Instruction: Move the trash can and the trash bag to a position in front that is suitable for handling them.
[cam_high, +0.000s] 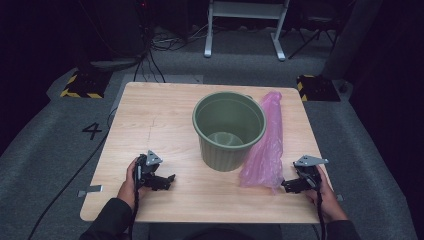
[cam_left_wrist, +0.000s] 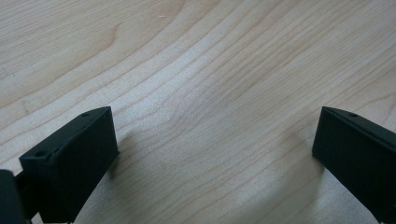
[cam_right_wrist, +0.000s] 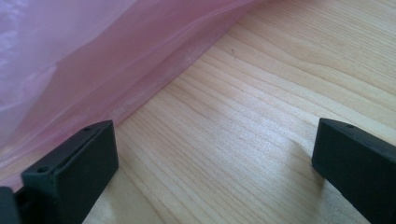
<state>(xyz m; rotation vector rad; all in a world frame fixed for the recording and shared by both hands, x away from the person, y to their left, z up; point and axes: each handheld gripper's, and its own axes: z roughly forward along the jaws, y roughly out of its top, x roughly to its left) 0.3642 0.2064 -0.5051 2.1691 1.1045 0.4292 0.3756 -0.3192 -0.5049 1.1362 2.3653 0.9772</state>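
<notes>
A: Status on the grippers?

B: Left gripper (cam_high: 167, 181) sits at the near left of the table (cam_high: 150, 115), held in the person's left hand (cam_high: 129, 185). Jaws wide apart, nothing between them; bare wood grain under it in the left gripper view.

A: Right one?

B: Right gripper (cam_high: 289, 185) at the near right, in the right hand (cam_high: 327, 197). Jaws also spread, nothing clamped. It points at the near end of the pink plastic bag (cam_high: 266, 150); in the right gripper view the bag's edge (cam_right_wrist: 93, 70) lies just beside the left-hand jaw. Contact: can't tell.

A: Bag position?

B: Flat on the table, running from the far right edge down toward the near right, touching the right side of the green bucket (cam_high: 229, 131).

A: Bucket?

B: Upright, centre of the table, between the two grippers but farther back.
</notes>
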